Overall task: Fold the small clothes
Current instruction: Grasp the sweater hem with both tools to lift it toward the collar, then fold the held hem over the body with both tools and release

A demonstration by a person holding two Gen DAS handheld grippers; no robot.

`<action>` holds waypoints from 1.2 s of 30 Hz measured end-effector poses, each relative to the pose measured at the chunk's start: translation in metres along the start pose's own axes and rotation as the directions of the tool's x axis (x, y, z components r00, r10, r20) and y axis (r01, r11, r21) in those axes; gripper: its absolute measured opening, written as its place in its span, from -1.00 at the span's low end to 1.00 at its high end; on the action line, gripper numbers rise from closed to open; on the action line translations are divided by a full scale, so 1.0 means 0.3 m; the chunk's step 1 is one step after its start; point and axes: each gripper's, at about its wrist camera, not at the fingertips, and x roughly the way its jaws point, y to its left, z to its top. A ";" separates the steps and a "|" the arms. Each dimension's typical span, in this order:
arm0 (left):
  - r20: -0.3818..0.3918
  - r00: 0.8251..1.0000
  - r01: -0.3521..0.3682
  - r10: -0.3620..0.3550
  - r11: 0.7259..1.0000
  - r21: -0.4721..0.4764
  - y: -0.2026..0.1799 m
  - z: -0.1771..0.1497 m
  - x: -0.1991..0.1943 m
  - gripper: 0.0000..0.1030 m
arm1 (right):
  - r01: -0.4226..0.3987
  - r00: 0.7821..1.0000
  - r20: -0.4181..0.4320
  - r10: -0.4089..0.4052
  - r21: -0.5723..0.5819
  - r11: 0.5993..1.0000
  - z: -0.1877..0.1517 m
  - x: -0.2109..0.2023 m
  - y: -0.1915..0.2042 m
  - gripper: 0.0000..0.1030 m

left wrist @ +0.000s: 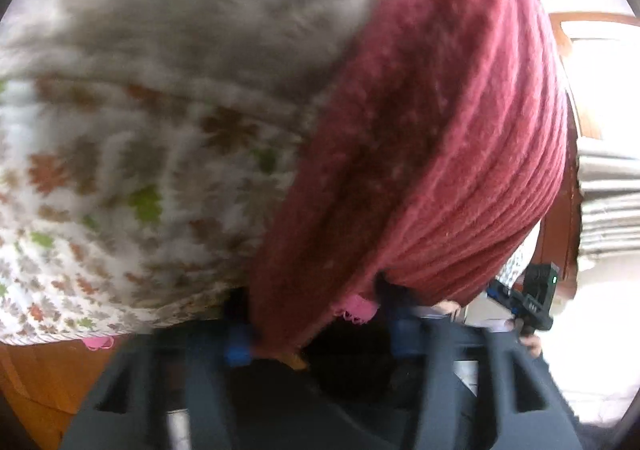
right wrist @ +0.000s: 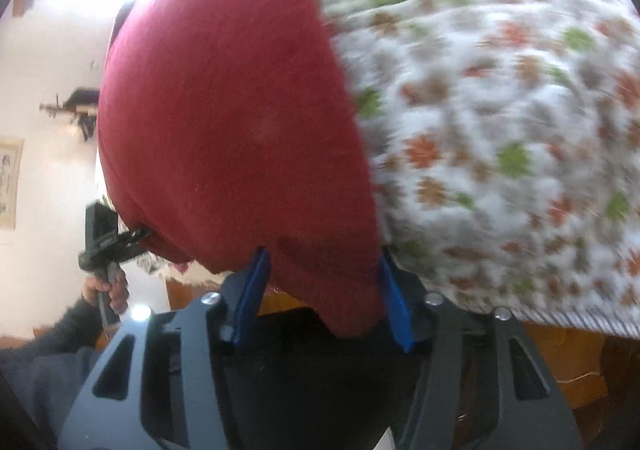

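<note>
White walls and bright window light sit behind a floral cloth spread over a wooden table. My right gripper has its blue pads spread, with the red garment's corner hanging between them. My left gripper has the same garment's edge at its pads, but I cannot tell whether it is clenched.

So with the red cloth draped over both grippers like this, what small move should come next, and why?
Probably lower the red cloth onto the floral sheet and spread it flat. It hangs bunched between the left gripper and right gripper, off any surface, with no clean fold line. The frames are blurred, so neither grip can be confirmed.
</note>
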 end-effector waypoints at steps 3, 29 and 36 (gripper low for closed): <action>-0.014 1.000 0.020 -0.020 1.000 0.020 -0.015 -0.009 -0.019 -0.60 | -0.059 0.998 -0.033 0.059 -0.007 0.998 -0.004 0.027 0.035 -0.36; 0.165 0.745 0.661 -0.646 0.748 -0.054 -0.177 -0.089 -0.565 -0.88 | -0.390 0.912 0.145 0.382 0.024 0.921 0.004 -0.278 0.332 -0.79; 0.413 0.576 0.807 -0.706 0.573 -0.146 -0.165 0.152 -0.567 -0.87 | -0.408 0.906 0.158 0.394 0.069 0.910 0.341 -0.279 0.358 -0.79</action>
